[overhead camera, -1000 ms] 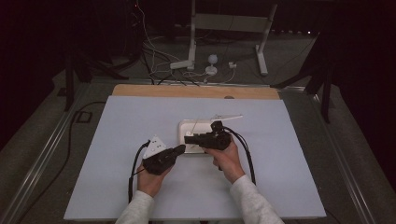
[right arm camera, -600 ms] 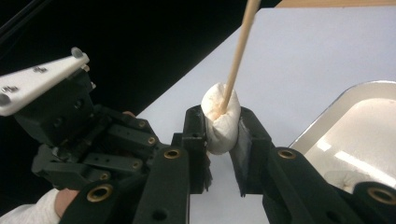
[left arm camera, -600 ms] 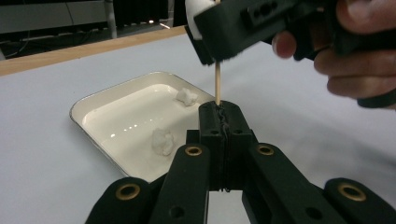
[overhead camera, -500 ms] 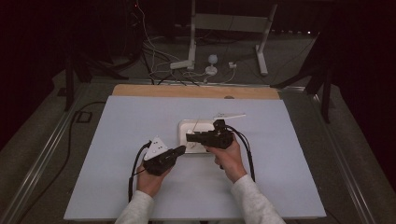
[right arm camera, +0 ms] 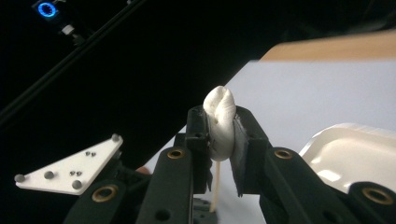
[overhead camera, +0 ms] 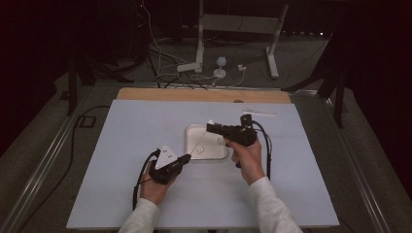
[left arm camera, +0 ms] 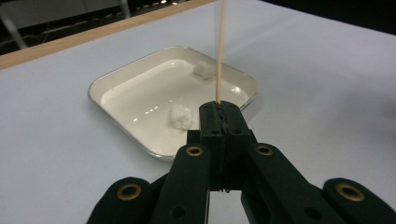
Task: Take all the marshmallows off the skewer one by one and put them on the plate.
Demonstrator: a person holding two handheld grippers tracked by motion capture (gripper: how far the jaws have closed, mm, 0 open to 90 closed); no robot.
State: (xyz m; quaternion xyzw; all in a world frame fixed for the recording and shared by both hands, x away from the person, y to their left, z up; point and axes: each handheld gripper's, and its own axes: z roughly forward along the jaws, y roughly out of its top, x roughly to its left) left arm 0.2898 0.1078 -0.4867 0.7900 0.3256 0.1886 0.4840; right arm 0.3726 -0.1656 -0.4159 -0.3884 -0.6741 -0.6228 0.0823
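Observation:
My left gripper point(overhead camera: 185, 158) point(left arm camera: 219, 111) is shut on the lower end of a thin wooden skewer point(left arm camera: 219, 46), which slants up over the white tray point(overhead camera: 219, 153). The skewer point(overhead camera: 199, 141) reaches up to my right gripper point(overhead camera: 210, 127) point(right arm camera: 219, 133), held above the tray's far edge. That gripper is shut on a white marshmallow point(right arm camera: 218, 105), squeezed between its jaws. The skewer point(right arm camera: 215, 189) enters the marshmallow from below. Two more marshmallows lie in the tray point(left arm camera: 140, 100), one near point(left arm camera: 181, 116) and one farther back point(left arm camera: 203, 69).
The tray sits mid-table on a pale blue-white mat point(overhead camera: 121, 131). A wooden strip point(overhead camera: 170, 94) runs along the table's far edge. A thin white strip point(overhead camera: 258, 113) lies at the far right of the mat. Cables and stand legs point(overhead camera: 197, 65) are on the floor beyond.
My right gripper has lifted and drawn back to the right with the marshmallow, along the skewer's upper end. The left gripper has stayed almost still, holding the skewer.

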